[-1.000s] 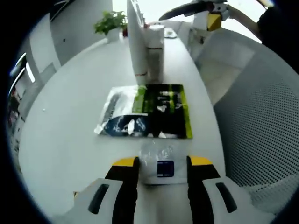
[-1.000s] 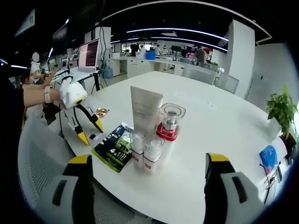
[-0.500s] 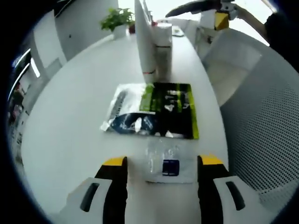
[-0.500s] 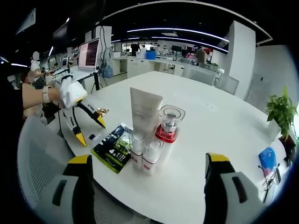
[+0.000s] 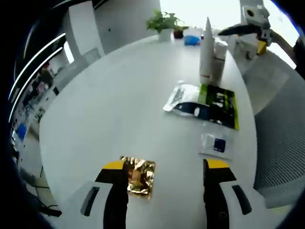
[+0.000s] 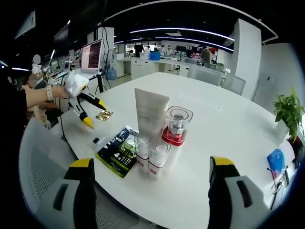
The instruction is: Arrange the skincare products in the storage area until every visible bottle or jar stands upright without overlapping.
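potted plant (image 5: 164, 21), white mesh chair (image 6: 40, 176), monitor (image 6: 91, 56)

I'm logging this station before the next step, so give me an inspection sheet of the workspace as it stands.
Surface: white table, mostly bare.
Job's things: tall white tube, red-based jar and two small clear-capped bottles, all upright, clustered close together.
Clutter: green-black sachet, small clear packet and gold foil packet lying flat.
Grippers: left gripper open over the gold foil packet; right gripper open, hovering short of the bottles.
Cables: nothing seen.
Surroundings: potted plant, mesh chair, office desks behind.
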`<state>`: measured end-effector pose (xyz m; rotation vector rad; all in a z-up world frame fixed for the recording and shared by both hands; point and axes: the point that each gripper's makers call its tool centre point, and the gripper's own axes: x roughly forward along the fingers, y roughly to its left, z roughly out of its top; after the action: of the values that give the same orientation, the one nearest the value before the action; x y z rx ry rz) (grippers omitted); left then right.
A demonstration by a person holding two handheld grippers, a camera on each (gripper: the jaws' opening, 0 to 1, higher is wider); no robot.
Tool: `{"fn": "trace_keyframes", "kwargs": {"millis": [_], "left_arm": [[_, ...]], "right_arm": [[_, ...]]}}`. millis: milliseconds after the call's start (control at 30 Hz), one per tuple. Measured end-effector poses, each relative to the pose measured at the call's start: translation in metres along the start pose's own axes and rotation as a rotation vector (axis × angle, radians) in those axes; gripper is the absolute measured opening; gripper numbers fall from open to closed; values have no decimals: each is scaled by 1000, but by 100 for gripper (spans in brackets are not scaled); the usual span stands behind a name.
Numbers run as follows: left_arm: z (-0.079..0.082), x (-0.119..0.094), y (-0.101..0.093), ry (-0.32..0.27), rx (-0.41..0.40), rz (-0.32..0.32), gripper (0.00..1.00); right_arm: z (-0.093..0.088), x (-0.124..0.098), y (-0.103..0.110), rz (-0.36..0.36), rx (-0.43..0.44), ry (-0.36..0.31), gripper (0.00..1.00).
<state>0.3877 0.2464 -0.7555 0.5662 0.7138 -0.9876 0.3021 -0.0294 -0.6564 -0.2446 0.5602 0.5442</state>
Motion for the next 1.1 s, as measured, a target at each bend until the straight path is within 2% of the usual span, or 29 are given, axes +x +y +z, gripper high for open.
{"fn": "trace_keyframes", "kwargs": {"millis": [133,267,400,500,700,900,1100], "left_arm": [[-6,2,13,15,-32,7,61],[-9,6,17,7,-84,-22,60],[-20,11,21,52,-95,-31,59],[-25,13,26,70,-80,-20,59],[-27,17,30,84,-77,-40,57],[-27,18,32,87,-63,-88,55],[-28,18,40,94,-51,-100,48]], "right_arm": [[-1,0,-1,-3,-1,6,100],[-1,-1,-2,-7,1,12,100],[-3,-1,-2,-9,2,24,100],[-4,-2,-3,-11,6,29,100],[-3,-2,-7,-22,14,31,100],[-4,-3,-7,-19,3,45,100],[-5,-3,-6,-16,-1,59,100]]}}
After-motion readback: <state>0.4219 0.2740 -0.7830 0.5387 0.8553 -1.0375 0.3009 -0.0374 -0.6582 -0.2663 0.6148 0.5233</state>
